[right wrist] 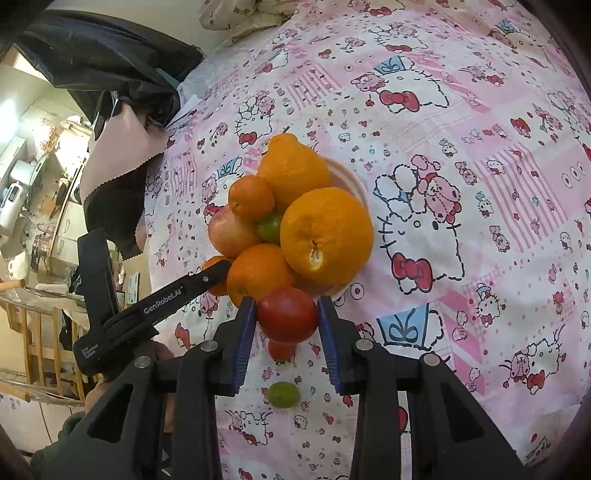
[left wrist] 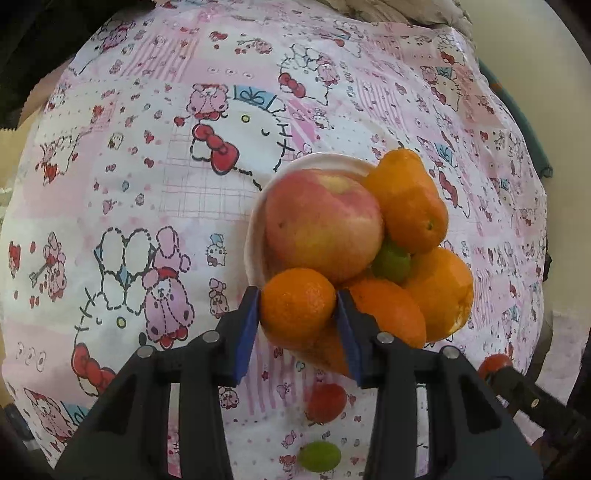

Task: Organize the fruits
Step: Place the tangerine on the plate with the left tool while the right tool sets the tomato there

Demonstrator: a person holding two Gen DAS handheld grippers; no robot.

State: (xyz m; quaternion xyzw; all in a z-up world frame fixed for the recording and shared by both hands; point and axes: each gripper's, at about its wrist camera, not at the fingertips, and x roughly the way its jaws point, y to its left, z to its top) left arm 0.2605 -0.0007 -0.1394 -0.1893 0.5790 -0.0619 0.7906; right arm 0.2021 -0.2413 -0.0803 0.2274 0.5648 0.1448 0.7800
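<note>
A shallow pale pink bowl (left wrist: 258, 225) just ahead of the fingers is heaped with a red-yellow apple (left wrist: 323, 221), big oranges and a green fruit. The left gripper (left wrist: 299, 317) pinches a small orange mandarin (left wrist: 297, 306) at the heap's near edge; the right gripper (right wrist: 286, 317) pinches a round red tomato (right wrist: 287, 313) beside the bowl.

Under my grippers lies a pink and white cartoon-cat tablecloth (left wrist: 155, 206), printed with red bows, bears and small flowers. Far ahead of my left gripper, at the cloth's far edge, sits a bunched beige floral fabric (left wrist: 399, 14). Ahead and to the left of my right gripper, a black plastic bag (right wrist: 110, 59) drapes over the edge, a pale pink sheet (right wrist: 114, 155) hanging below it. Further left stands a wooden chair (right wrist: 40, 332).
</note>
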